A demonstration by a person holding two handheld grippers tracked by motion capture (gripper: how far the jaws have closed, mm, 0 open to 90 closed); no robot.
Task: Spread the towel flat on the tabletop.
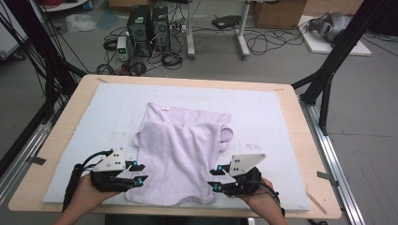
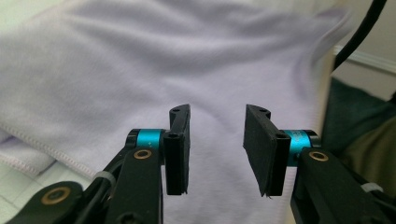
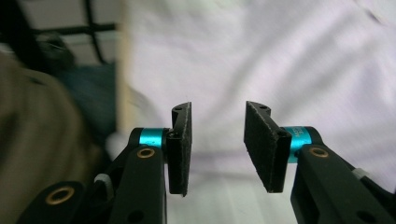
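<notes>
A lilac garment (image 1: 180, 150) lies loosely folded and rumpled on the pale mat (image 1: 94, 122), its near hem close to the front edge. My left gripper (image 1: 141, 172) sits at the garment's near left corner, pointing right over the hem. My right gripper (image 1: 213, 177) sits at the near right corner, pointing left. In the left gripper view the left gripper (image 2: 217, 149) stands open, with the lilac cloth (image 2: 140, 70) behind the gap and nothing between the pads. The right gripper (image 3: 217, 147) is likewise open above the cloth (image 3: 280, 60), its pads bare.
The mat covers a wooden tabletop (image 1: 309, 140) with rounded corners. Black frame legs (image 1: 338, 51) stand at both sides. On the floor beyond are computer towers (image 1: 148, 28), tangled cables and a cardboard box (image 1: 277, 14). The person's trousers (image 3: 42, 126) show past the table's front edge.
</notes>
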